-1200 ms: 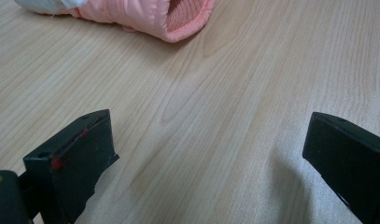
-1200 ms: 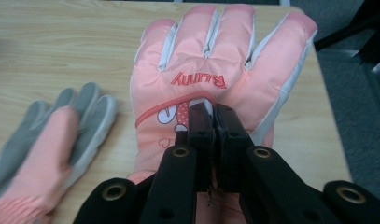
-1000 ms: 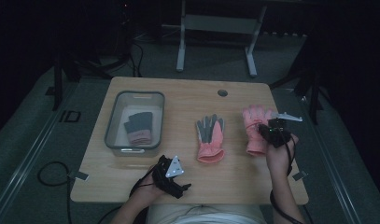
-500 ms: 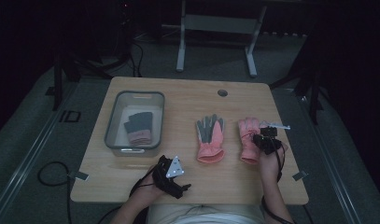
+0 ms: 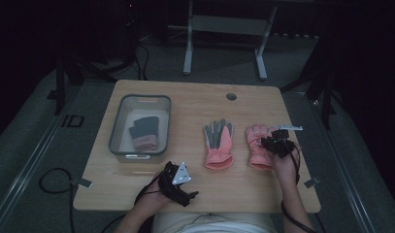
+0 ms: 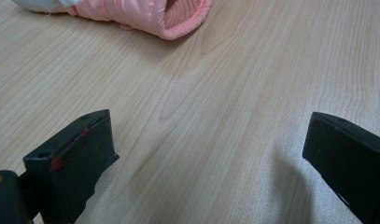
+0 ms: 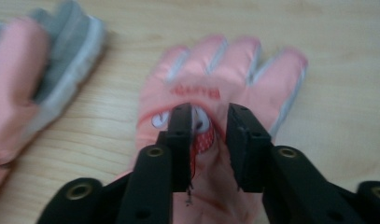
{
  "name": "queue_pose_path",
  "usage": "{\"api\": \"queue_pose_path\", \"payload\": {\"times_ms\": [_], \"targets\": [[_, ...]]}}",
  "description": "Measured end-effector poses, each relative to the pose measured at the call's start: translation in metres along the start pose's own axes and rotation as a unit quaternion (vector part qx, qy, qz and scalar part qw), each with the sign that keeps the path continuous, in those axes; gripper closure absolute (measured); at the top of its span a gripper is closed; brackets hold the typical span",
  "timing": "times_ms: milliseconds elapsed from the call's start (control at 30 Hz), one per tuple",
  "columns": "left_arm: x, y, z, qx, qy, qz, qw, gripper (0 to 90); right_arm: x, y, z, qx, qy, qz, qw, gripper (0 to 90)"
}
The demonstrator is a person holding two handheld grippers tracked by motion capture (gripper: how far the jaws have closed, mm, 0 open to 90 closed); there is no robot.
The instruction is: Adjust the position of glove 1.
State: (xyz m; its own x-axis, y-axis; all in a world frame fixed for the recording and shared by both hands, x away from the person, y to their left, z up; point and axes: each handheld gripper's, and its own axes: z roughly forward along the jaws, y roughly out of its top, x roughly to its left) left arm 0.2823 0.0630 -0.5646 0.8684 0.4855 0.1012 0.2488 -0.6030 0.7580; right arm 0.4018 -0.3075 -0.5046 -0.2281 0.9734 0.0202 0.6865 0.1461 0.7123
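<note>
At the near edge of the light wooden table (image 5: 195,99), the left gripper (image 5: 179,180) rested in the person's left hand, its black jaws spread wide with nothing but bare wood between them. In the left gripper view, the knitted cuff of the pink padded glove with the grey palm (image 6: 145,14) lay well ahead of those jaws.

To the right and a little farther in, the right gripper (image 7: 209,122) hung low over the second pink padded glove (image 7: 225,74), which lay flat with its back up and its fingers pointing away from the person. Its jaws had just been opening and stood a narrow gap apart, the tips down on the back of this glove, with a fold of pink fabric and a small red-and-white patch showing between them; the pads were no longer pinching it.

Just left of it lay the grey-palmed glove. Farther left stood a clear plastic bin (image 5: 118,127) holding a dark grey glove with a pink cuff (image 5: 145,132).
</note>
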Motion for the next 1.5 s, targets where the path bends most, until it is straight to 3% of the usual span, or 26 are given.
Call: {"api": "queue_pose_path", "payload": {"times_ms": [33,100,267,600,767,833,900,1067,1300,1500], "targets": [[0.0,0.0,0.0,0.001,0.001,0.002,1.0,1.9,-0.002,0.002,-0.002,-0.005,0.011,-0.016,0.9998,68.5],[0.001,0.0,0.0,0.001,0.0,0.001,1.0,1.9,-0.005,0.005,-0.005,-0.006,0.005,-0.046,0.9989,67.3],[0.0,0.0,0.0,0.003,0.001,0.002,1.0,1.9,-0.01,0.012,-0.004,0.0,0.039,-0.066,0.9971,58.6],[0.0,0.0,0.0,0.004,-0.001,0.003,1.0,1.9,-0.003,-0.001,0.017,0.029,0.011,-0.111,0.9934,61.1],[0.0,0.0,0.001,0.005,-0.001,0.003,1.0,1.8,0.003,-0.009,0.022,0.026,-0.001,-0.139,0.99,69.9],[0.001,0.0,0.0,0.003,-0.001,0.002,1.0,1.8,0.004,-0.009,0.022,0.026,-0.001,-0.13,0.9912,77.0],[0.0,0.0,0.0,0.003,-0.001,0.001,1.0,1.8,0.004,-0.007,0.022,0.027,0.003,-0.107,0.9939,81.3],[0.0,0.0,0.0,0.004,0.0,0.002,1.0,1.9,0.001,0.003,0.014,0.024,0.004,-0.064,0.9977,84.6],[0.001,0.0,0.0,0.004,0.0,-0.001,1.0,1.9,0.01,0.027,-0.012,-0.004,0.005,-0.054,0.9985,84.7],[0.001,0.0,0.0,0.004,0.0,0.0,1.0,1.9,0.031,0.051,-0.037,-0.037,0.015,-0.048,0.9981,84.9]]}}
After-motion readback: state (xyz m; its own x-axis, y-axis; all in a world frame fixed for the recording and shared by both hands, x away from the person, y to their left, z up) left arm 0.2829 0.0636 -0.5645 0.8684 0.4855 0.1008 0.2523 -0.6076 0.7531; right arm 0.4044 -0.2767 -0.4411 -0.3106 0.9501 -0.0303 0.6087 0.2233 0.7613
